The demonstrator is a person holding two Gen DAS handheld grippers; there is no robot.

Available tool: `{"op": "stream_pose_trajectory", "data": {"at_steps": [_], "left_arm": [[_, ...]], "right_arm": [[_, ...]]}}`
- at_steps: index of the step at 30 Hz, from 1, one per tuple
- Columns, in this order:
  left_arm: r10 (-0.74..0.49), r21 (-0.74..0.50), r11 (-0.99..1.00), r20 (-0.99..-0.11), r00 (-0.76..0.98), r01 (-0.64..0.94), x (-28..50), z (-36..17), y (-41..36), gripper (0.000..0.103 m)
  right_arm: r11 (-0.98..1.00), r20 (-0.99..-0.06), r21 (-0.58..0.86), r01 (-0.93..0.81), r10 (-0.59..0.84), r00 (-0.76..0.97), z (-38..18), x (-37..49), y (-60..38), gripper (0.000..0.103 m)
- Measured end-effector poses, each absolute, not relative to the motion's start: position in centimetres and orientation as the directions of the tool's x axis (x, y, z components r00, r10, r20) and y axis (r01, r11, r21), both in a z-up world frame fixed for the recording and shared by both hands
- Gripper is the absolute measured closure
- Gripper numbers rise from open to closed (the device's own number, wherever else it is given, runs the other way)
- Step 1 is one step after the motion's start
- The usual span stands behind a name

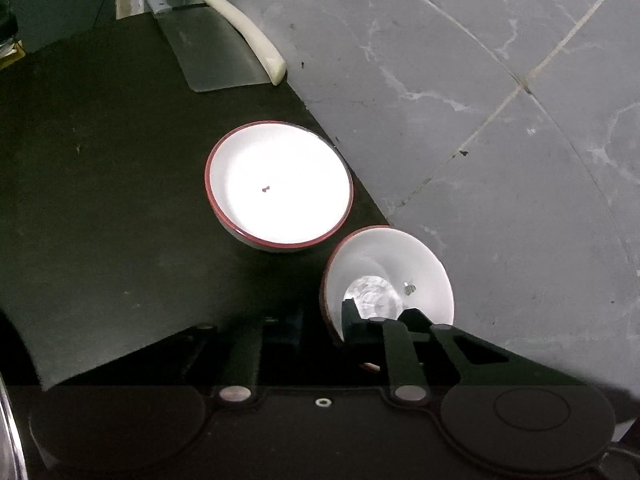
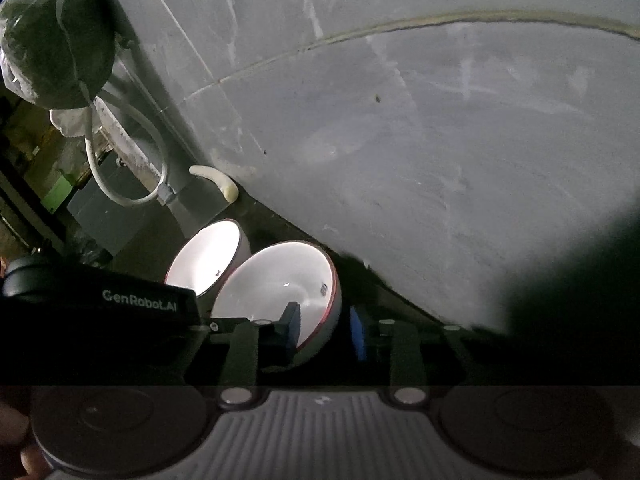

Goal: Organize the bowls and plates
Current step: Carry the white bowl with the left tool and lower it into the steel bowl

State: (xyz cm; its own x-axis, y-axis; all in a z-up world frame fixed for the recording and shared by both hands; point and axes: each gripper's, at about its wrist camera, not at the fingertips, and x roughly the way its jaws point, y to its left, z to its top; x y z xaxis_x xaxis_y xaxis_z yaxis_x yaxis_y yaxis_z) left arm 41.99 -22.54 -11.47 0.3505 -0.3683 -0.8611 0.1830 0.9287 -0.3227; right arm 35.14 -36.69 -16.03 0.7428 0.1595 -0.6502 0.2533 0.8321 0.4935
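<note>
Two white bowls with red rims are in view. One bowl [image 1: 280, 184] [image 2: 204, 256] sits upright on the dark counter [image 1: 100, 180]. The other bowl [image 1: 392, 272] [image 2: 276, 280] is tilted and raised beside it, close to the wall. My left gripper [image 1: 322, 316] straddles its near rim, one finger inside the bowl and one outside, shut on it. My right gripper [image 2: 325, 326] holds another part of the rim, one blue pad inside the bowl and the other outside. In the right wrist view the left gripper's black body [image 2: 140, 306] covers part of the upright bowl.
A cleaver [image 1: 212, 56] lies on the counter beyond the bowls, with a white curved piece [image 1: 248, 32] [image 2: 220, 182] next to it. A grey marbled tile wall [image 1: 480, 120] [image 2: 400, 120] runs along the right. A white cable [image 2: 120, 184] and a plastic bag [image 2: 56, 40] hang at far left.
</note>
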Motion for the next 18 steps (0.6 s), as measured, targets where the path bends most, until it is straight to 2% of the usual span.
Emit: {"op": "stream_pose_trajectory", "data": {"at_steps": [1, 10, 18], "left_arm": [[-0.373, -0.326, 0.927, -0.859, 0.35, 0.185, 41.9, -11.4, -22.7, 0.091], [-0.347, -0.29, 0.935, -0.865, 0.362, 0.205, 40.0, -10.8, -22.9, 0.091], [-0.384, -0.323, 0.922, -0.831, 0.402, 0.212, 36.9, -9.4, -21.4, 0.091]], "right_arm": [[0.833, -0.648, 0.495, 0.248, 0.164, 0.743, -16.0, 35.2, -36.7, 0.079], [0.836, -0.651, 0.503, 0.218, 0.201, 0.732, -15.8, 33.6, -36.6, 0.08], [0.851, -0.627, 0.493, 0.182, 0.202, 0.753, -14.0, 30.8, -36.0, 0.08]]}}
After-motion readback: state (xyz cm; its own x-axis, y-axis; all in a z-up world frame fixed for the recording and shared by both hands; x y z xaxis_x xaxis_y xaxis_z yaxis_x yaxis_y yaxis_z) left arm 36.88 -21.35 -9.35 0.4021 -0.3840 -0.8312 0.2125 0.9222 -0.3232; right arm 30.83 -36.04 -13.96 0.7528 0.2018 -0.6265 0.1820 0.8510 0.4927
